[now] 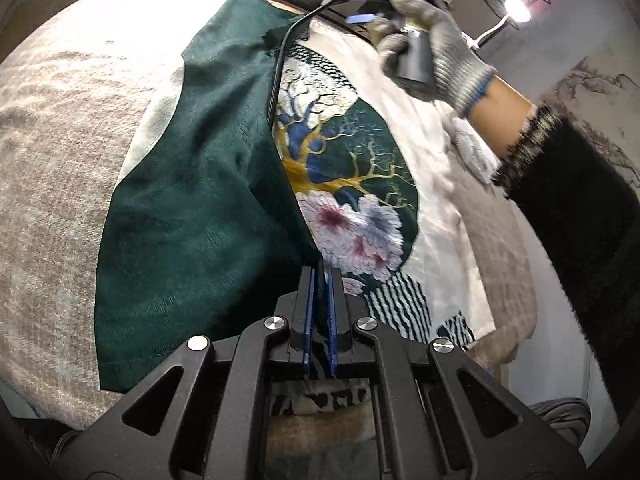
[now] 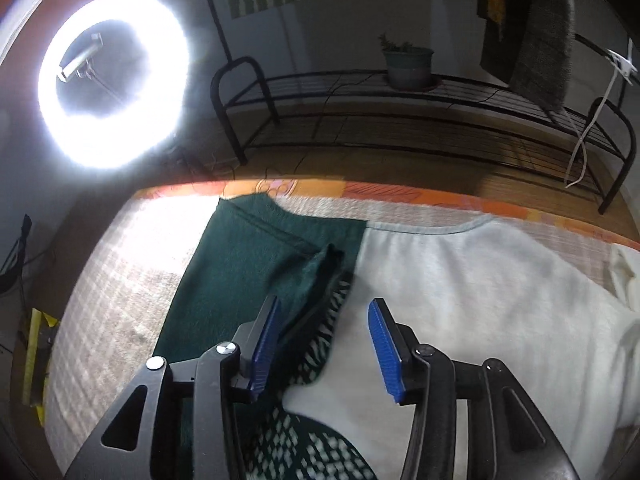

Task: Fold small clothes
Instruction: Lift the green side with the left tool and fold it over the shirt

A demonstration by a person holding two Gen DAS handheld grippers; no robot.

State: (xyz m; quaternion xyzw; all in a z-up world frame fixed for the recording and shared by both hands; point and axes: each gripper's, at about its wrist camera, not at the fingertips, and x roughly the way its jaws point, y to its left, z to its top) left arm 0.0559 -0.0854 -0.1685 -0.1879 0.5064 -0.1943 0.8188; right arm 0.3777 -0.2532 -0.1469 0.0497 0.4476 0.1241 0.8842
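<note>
Garment [image 1: 360, 184] lies on the blanket [image 1: 60, 160]: white cloth with a round green print of a tree and flowers, and a plain dark green flap [image 1: 192, 200] folded over its one side, so the flap's edge runs down across the print. Left gripper [image 1: 322, 276] sits at the near end of that folded edge, its blue pads pressed together on the green cloth; the pinch looks meant to pin the fold's lower corner while the other end is set down. Right gripper [image 2: 324, 320] is at the far end of the same edge, near the garment's neckline [image 2: 432, 228]; its fingers [image 2: 264, 332] stand spread, nothing pressed between them, and a small ridge of green cloth [image 2: 320, 276] rises just ahead of the pads, touching neither as far as I can tell. My reading: the top corner has been let go where it should lie. In the left view the person's gloved hand [image 1: 432, 52] grips the right tool above the garment's far end, cable [image 1: 280, 64] trailing down across the flap. Beyond the blanket's far edge, relative to the garment: ring light [image 2: 112, 80], a metal rack [image 2: 400, 120] with a potted plant [image 2: 408, 66]. First side fold looks nearly laid; the garment's other side is still flat and unfolded. The ridge may want smoothing.
</note>
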